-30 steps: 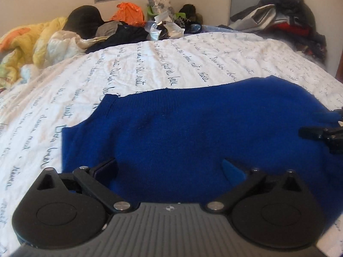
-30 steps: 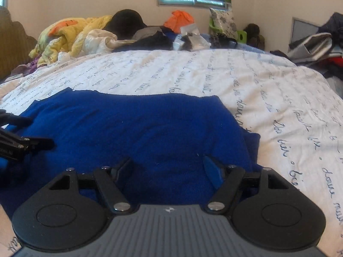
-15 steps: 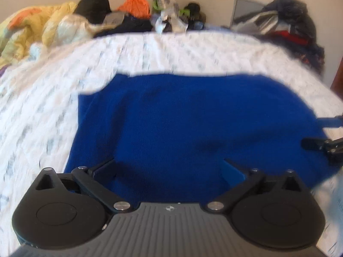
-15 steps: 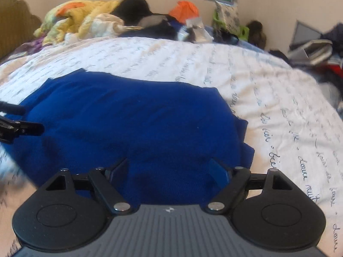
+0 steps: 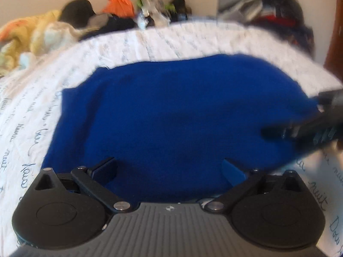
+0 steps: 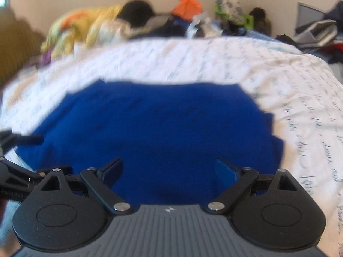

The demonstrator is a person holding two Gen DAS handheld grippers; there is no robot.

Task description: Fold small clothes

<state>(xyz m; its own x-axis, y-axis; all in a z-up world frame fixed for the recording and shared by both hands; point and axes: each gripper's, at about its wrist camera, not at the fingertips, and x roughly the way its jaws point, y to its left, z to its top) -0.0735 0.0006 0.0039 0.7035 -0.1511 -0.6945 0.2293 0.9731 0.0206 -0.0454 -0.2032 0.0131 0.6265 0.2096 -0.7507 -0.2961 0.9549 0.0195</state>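
Note:
A deep blue knit garment [image 5: 171,115] lies folded flat on a white bed sheet with blue script [image 5: 32,111]; it also shows in the right wrist view [image 6: 154,128]. My left gripper [image 5: 169,171] is open and empty, raised above the garment's near edge. My right gripper [image 6: 169,170] is open and empty, also above the near edge. The right gripper shows at the right edge of the left wrist view [image 5: 310,126]. The left gripper shows at the left edge of the right wrist view [image 6: 15,160]. Both views are blurred by motion.
A yellow and orange blanket [image 5: 25,34] is heaped at the far left of the bed. Dark clothes, an orange bag [image 5: 118,2] and other clutter line the far edge. A pile of clothes [image 5: 268,15] sits at the far right.
Both grippers have lifted and drawn back from the garment, staying open. The garment now sits lower and farther in both views. The right gripper looms larger in the left wrist view.

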